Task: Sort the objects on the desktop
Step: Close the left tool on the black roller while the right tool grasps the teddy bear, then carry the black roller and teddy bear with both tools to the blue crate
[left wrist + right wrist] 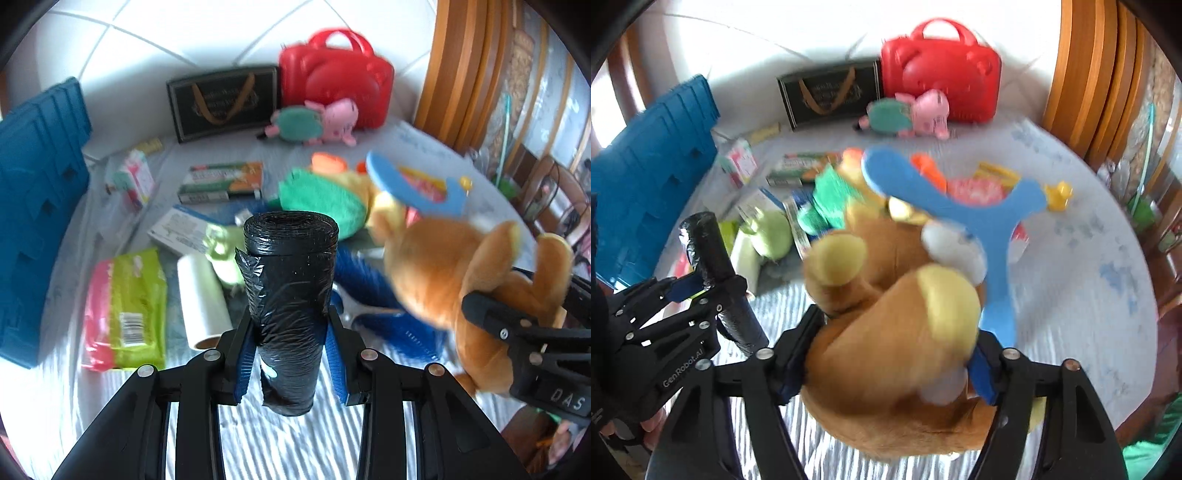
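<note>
A black roll of bin bags [290, 288] stands upright between the blue pads of my left gripper [290, 332], which is shut on it. The same roll [713, 258] and left gripper [698, 291] show at the left of the right wrist view. My right gripper [890, 356] is shut on a brown plush toy [886, 332], lifted over the table and blurred. A blue three-armed piece [960, 206] sits at the plush's far end; whether it is attached I cannot tell. In the left wrist view the plush [443, 266] hangs at the right, with the right gripper [517, 332] clamped on its lower part.
A blue crate [37, 221] stands at the left. At the back are a red case [336, 81], a black gift bag [225, 103] and a pink-and-teal plush [314, 122]. Boxes [221, 182], a wipes pack [125, 310], a white roll [201, 299] and a blue brush [373, 291] lie on the cloth-covered table [1071, 277].
</note>
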`<control>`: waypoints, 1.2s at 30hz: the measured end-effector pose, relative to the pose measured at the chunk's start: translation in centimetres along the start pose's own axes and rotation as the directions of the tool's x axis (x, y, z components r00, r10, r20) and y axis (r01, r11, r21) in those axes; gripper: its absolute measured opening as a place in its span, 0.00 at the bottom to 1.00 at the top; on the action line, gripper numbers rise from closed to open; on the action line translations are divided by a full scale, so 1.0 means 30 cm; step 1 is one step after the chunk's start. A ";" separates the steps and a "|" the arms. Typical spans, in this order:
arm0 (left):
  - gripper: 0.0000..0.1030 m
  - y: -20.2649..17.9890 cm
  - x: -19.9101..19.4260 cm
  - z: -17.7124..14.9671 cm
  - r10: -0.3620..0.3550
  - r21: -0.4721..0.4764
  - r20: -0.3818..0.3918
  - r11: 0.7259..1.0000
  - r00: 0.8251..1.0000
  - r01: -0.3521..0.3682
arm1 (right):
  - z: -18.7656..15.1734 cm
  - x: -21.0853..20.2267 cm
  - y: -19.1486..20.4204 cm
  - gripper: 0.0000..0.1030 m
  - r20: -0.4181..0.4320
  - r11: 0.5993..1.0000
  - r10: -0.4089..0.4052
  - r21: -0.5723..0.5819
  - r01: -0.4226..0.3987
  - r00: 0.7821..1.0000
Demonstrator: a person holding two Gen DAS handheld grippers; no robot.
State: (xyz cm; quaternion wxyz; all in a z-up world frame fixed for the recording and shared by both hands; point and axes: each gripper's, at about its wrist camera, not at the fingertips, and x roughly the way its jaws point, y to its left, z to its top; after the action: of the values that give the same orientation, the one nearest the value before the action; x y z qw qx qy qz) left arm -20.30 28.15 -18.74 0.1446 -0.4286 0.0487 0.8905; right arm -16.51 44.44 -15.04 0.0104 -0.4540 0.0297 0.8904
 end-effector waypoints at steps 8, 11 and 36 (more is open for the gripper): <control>0.33 0.042 -0.082 -0.052 0.063 -0.056 0.000 0.996 0.998 -0.063 | -0.060 0.017 0.025 0.53 -0.062 0.998 0.037 -0.046 -0.040 0.997; 0.33 0.034 -0.061 -0.099 0.052 -0.061 -0.036 0.997 0.998 -0.055 | -0.109 0.030 0.027 0.54 -0.097 0.997 0.048 -0.051 -0.053 0.994; 0.33 -0.091 0.089 -0.181 0.010 0.023 -0.106 1.000 0.994 -0.007 | -0.257 0.245 -0.018 0.95 -0.252 0.998 0.031 -0.045 -0.044 0.967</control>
State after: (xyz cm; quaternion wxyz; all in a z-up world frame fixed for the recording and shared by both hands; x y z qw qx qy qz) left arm -16.99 30.18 -24.13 0.1430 -0.4734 0.0684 0.8664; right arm -14.59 44.44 -25.53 -0.0216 -0.5628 0.0171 0.8262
